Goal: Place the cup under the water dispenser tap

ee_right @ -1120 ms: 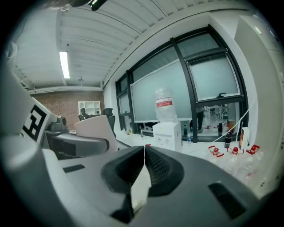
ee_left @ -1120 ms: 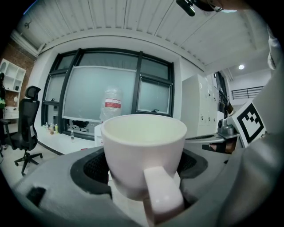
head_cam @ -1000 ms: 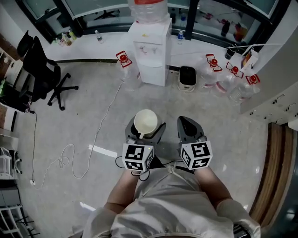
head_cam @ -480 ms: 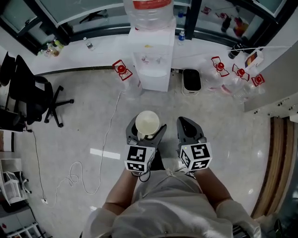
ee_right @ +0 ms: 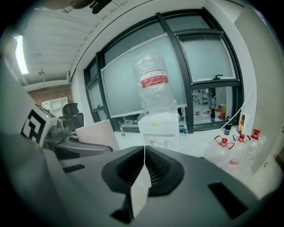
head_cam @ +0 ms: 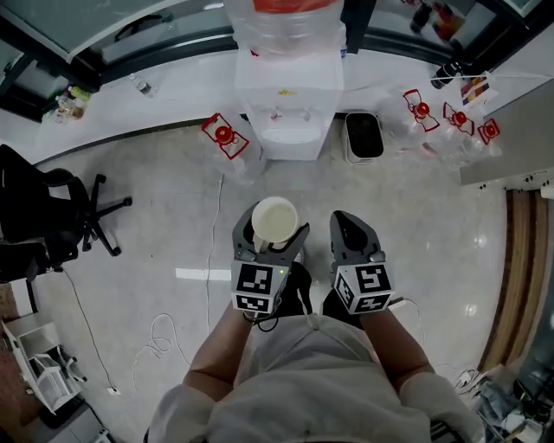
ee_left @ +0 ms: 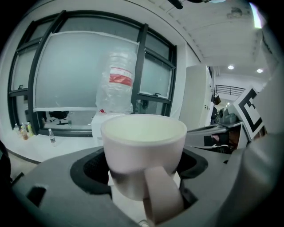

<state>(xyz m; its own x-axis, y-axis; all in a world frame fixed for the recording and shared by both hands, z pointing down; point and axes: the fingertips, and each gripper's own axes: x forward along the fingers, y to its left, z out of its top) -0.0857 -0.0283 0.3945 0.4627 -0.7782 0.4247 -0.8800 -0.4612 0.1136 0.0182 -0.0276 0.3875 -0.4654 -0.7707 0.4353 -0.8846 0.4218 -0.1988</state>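
Note:
A white cup with a handle sits upright between the jaws of my left gripper, which is shut on its body; in the left gripper view the cup fills the centre, handle toward the camera. My right gripper hangs beside it on the right, shut and empty, its jaws meeting in the right gripper view. The white water dispenser with a large clear bottle on top stands straight ahead against the window ledge, still a stretch of floor away. Its taps show as small dots.
Clear water jugs with red caps stand left of the dispenser and in a group at the right. A black bin sits right of the dispenser. A black office chair is at far left. A white cable runs over the floor.
The person has walked toward the dispenser with both grippers, so it now looms larger and nearer. The cup stays in the left gripper. The right gripper stays shut.

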